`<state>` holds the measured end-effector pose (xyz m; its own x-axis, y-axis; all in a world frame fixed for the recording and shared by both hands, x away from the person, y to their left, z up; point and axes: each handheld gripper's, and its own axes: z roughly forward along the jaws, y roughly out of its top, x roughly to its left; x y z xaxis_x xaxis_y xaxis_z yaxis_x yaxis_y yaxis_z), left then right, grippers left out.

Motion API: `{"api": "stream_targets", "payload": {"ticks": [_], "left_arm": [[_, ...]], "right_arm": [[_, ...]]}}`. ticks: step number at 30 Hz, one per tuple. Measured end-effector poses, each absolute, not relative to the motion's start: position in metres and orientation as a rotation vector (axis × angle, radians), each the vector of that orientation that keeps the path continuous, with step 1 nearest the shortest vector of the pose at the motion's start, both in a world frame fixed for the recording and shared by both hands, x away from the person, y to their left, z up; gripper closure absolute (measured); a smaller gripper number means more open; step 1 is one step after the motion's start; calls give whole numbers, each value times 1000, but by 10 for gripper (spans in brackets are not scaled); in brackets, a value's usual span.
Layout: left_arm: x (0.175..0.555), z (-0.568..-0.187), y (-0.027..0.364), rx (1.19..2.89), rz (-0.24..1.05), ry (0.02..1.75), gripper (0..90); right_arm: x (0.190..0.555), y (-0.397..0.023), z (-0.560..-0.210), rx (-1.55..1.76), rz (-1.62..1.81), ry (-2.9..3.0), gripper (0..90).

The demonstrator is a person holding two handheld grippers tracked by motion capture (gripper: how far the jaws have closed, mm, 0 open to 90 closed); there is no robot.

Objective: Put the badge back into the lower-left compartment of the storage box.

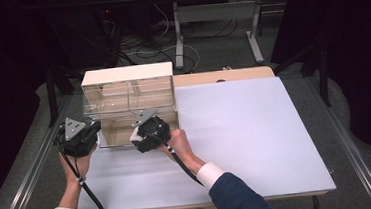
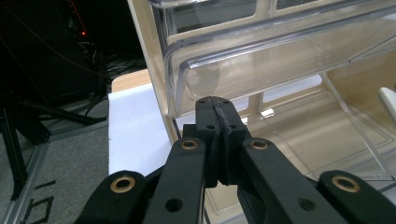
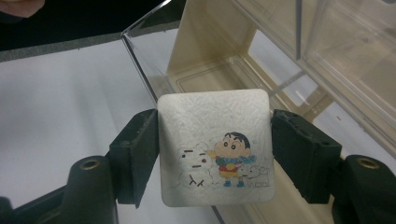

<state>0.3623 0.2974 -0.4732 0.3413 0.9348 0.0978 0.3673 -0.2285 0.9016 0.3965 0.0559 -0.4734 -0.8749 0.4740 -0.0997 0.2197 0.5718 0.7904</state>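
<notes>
A cream-framed drawer unit (image 1: pixel 127 74) with clear plastic drawers stands at the table's back left. Its bottom drawer (image 1: pixel 116 136) is pulled out toward me. My right gripper (image 3: pixel 215 156) is shut on a square white tile (image 3: pixel 210 126) printed with a cartoon boy and a snowman. It holds the tile flat over the front corner of the open drawer (image 3: pixel 219 79). In the high view the right gripper (image 1: pixel 137 136) is at the drawer's front right. My left gripper (image 1: pixel 94 127) is at the unit's left front, and its jaws (image 2: pixel 215 105) are shut together with nothing between them, close under a clear drawer front (image 2: pixel 261 60).
The white table top (image 1: pixel 235 125) stretches wide to the right of the unit. Beyond the table's far edge are cables on the floor (image 1: pixel 144 47) and the legs of another table (image 1: pixel 254 34). A metal rail (image 1: pixel 28 177) runs along the left side.
</notes>
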Motion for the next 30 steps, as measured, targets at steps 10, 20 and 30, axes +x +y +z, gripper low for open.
{"api": "stream_targets", "payload": {"ticks": [10,20,30], "left_arm": [[363,-474,298,1771,856,1160,900],[363,-474,298,1772,855,1160,900],[363,-474,298,1775,858,1159,900]], "right_arm": [[399,75,-478,562,1179,2520,331],[403,86,-480,564,1189,2521,331],[405,98,-482,543,1196,2539,331]]}}
